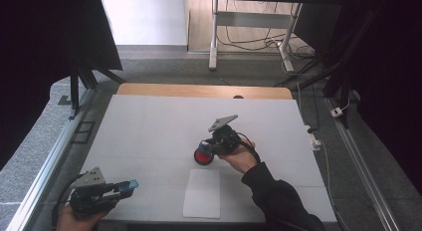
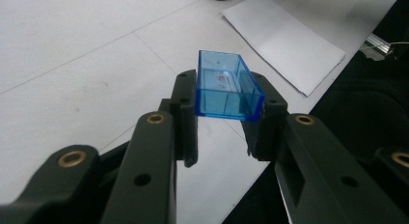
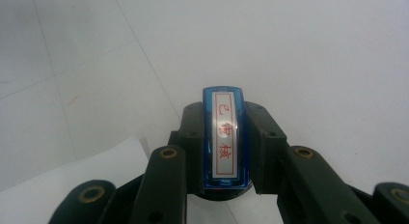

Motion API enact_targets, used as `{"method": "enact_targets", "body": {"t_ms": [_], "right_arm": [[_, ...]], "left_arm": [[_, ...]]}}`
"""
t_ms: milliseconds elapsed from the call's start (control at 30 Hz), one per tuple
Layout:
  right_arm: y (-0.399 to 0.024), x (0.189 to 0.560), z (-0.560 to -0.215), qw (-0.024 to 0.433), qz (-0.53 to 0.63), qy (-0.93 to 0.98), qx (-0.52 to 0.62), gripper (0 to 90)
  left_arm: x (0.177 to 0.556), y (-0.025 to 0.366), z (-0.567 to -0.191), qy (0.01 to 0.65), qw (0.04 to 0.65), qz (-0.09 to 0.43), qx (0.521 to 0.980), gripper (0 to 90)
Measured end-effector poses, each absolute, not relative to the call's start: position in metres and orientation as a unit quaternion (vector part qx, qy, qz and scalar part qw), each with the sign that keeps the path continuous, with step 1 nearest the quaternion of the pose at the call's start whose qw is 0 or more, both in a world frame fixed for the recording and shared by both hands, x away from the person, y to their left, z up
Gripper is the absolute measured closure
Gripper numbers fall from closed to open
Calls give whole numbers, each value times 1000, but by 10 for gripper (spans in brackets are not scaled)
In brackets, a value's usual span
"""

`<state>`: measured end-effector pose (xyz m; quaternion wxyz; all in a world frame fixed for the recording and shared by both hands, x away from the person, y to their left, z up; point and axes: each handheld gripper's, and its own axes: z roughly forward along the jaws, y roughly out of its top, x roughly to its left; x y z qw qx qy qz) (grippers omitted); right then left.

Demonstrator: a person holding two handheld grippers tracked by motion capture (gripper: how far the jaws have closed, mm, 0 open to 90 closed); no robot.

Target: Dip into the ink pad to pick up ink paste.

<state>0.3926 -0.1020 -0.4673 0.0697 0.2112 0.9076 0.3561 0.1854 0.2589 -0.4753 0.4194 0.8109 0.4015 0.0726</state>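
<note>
At the near left corner of the worktop (image 1: 149, 121), the left gripper (image 1: 125, 187) sits in the person's left hand (image 1: 74, 220), lying roughly level and pointing toward the right edge. Its fingers (image 2: 185, 113) are clamped on a clear blue cap (image 2: 226, 86), a small open-ended rectangular shell with faint red smears inside; the left gripper view shows the cap pinched by its two long sides, its hollow facing back toward the camera, held clear above the white surface. Just beyond it toward the middle of the near edge lies a white sheet of paper (image 1: 202, 193), flat and squared to the worktop, touched by neither gripper. Farther in, near the centre of the worktop and just past the far end of the paper, the right gripper (image 1: 206, 149) is held by the right hand (image 1: 240, 157), whose dark sleeve (image 1: 278, 201) comes in from the near right. Its fingers (image 3: 263, 137) are closed on a blue stamp (image 3: 225, 139), gripped by its narrow sides, with a white label bearing red characters facing the camera in the right gripper view. In the high view the stamp is over a round ink pad (image 1: 203, 156) with a red face and black rim; whether they touch cannot be told. A wooden strip runs along the far edge of the worktop.
</note>
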Motion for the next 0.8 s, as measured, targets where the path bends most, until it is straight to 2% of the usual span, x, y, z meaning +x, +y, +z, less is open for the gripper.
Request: {"method": "enact_targets", "body": {"t_ms": [800], "right_arm": [[-96,404,-478,52,338,910,235,713]], "left_arm": [[186,259,-475,400,418,72,812,683]]}}
